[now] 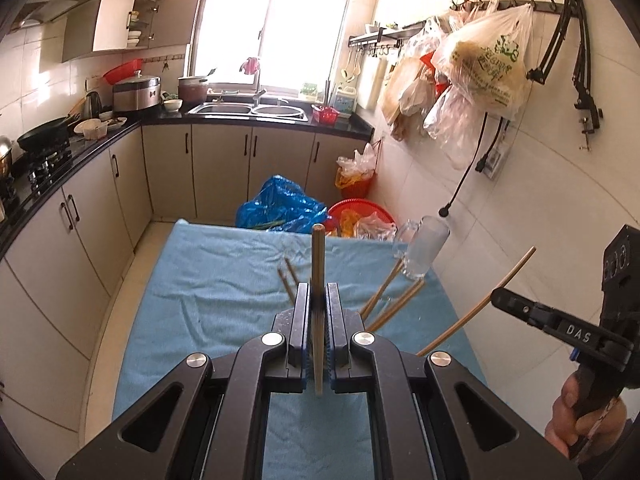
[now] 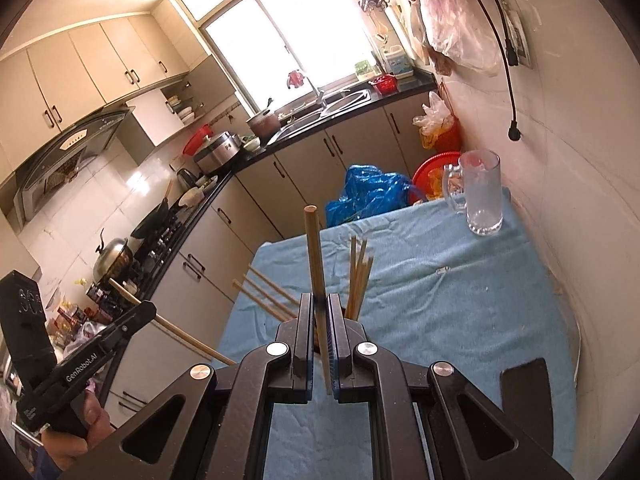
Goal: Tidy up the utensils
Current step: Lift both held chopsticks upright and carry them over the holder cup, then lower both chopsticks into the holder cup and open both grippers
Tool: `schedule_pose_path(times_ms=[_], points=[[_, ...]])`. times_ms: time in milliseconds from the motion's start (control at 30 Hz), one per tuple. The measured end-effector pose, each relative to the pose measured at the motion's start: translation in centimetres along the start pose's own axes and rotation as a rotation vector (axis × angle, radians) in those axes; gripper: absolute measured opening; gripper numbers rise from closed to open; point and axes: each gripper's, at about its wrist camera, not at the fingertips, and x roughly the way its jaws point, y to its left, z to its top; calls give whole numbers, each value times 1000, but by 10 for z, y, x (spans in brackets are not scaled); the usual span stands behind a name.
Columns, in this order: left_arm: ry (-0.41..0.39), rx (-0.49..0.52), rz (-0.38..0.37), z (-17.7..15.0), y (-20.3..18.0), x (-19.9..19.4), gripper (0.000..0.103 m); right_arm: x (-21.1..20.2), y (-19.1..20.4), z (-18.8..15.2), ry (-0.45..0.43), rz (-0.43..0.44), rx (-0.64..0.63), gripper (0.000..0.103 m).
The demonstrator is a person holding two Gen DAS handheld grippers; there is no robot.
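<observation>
My left gripper [image 1: 318, 294] is shut on one wooden chopstick [image 1: 318, 260] that stands up between its pads, above the blue cloth-covered table [image 1: 208, 280]. My right gripper [image 2: 320, 304] is shut on another chopstick [image 2: 314, 252], also held above the cloth. Each gripper shows in the other's view: the right gripper [image 1: 500, 300] with its slanted stick [image 1: 476, 314], the left gripper [image 2: 149, 309] with its stick [image 2: 180, 332]. Several loose chopsticks lie on the cloth [image 1: 390, 296] [image 1: 288, 278] [image 2: 358, 276] [image 2: 268, 292]. An empty glass mug [image 2: 480, 196] [image 1: 424, 248] stands at the far right corner.
A tiled wall [image 2: 580, 160] runs close along the table's right side. Beyond the far edge sit a blue plastic bag [image 1: 280, 204] and red basins [image 1: 360, 212] on the floor. Cabinets and a black counter [image 1: 60, 168] line the left; a hand [image 1: 580, 420] grips the right tool.
</observation>
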Motion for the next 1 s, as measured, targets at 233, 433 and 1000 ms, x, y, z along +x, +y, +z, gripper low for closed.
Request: schedule_pose_path(times_ms=[233,433,1000], points=[[-17,-7,-18,24,-7,15,6,12,1,23,-27,-11,1,7],[-6,0,-26,34,-13,36,6,27,1,36,-32,-14,5,7],[61,32,-8,8,-7,81,6,78,-3,24,33,-40,-36,7]])
